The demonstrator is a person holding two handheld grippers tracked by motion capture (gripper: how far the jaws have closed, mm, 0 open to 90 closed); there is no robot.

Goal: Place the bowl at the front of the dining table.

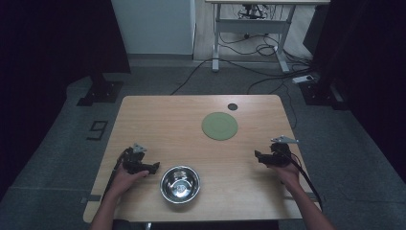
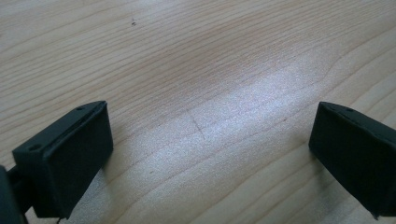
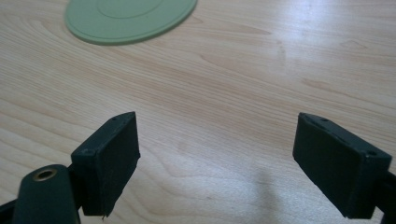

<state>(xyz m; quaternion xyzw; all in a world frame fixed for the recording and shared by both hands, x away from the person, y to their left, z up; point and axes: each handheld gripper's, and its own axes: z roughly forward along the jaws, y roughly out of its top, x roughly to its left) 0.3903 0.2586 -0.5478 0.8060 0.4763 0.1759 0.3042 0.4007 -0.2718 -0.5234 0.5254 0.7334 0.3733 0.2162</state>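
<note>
The steel bowl, round and shiny, stands near the bench's front edge, just beside the left gripper. Both the left and the right gripper have jaws apart, holding nothing.

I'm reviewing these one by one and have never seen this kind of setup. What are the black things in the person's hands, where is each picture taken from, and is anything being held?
A person holds a hand-operated left gripper and right gripper, one per hand. The high view looks down on the wooden table. The two gripper views look along each tool's own black fingers.

On the table lie a steel bowl, a flat green plate and a small dark disc. Both grippers are open with bare wood between the fingers, so nothing is held.
</note>
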